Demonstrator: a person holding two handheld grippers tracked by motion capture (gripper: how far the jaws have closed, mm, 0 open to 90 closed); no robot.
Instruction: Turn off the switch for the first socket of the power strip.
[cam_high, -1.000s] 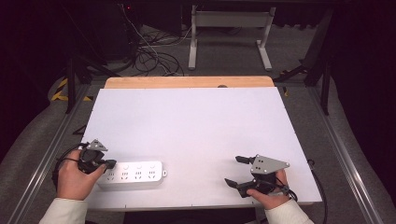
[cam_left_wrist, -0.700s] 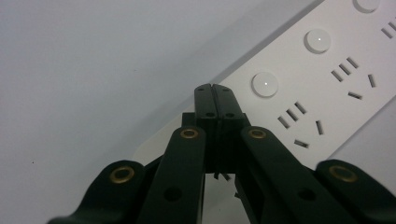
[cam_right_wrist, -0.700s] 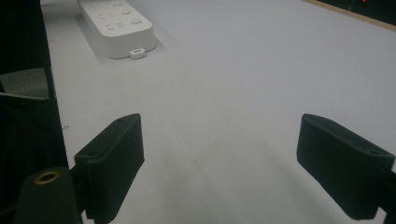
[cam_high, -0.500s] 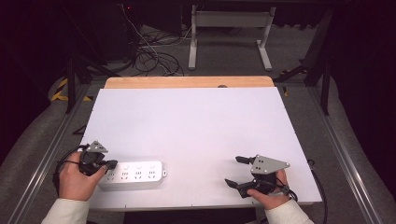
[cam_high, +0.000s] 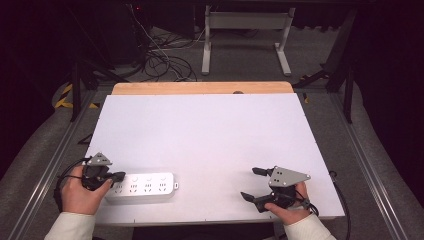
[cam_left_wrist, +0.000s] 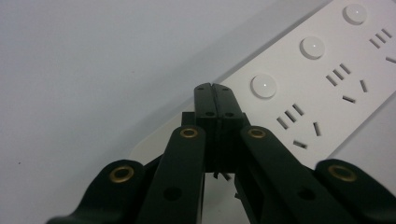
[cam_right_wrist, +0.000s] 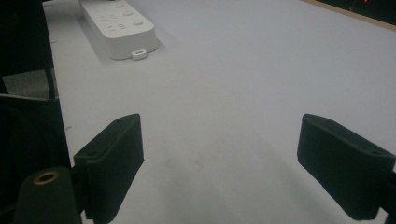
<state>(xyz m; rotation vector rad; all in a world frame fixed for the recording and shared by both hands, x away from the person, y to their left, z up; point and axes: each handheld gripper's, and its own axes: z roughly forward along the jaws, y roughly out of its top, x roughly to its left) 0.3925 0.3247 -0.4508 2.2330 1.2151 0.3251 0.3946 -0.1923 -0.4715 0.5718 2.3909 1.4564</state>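
Observation:
A white power strip (cam_high: 145, 186) with round buttons and socket slots lies near the table's front left edge. My left gripper (cam_high: 120, 176) is shut, its closed tips resting over the strip's left end, beside the first round button (cam_left_wrist: 264, 86). In the left gripper view the strip (cam_left_wrist: 327, 79) runs away to the upper right and the left gripper (cam_left_wrist: 215, 88) has its jaws pressed together with nothing between them. My right gripper (cam_high: 252, 183) stands open at the front right, jaws wide apart over bare table, as the right gripper view (cam_right_wrist: 219, 158) shows. The strip (cam_right_wrist: 119, 25) lies far off there.
The white table top (cam_high: 210, 135) has a wooden strip along its far edge (cam_high: 200, 88). Cables (cam_high: 160, 60) and a metal stand's legs (cam_high: 245, 45) are on the floor behind. Metal rails run along both sides of the table.

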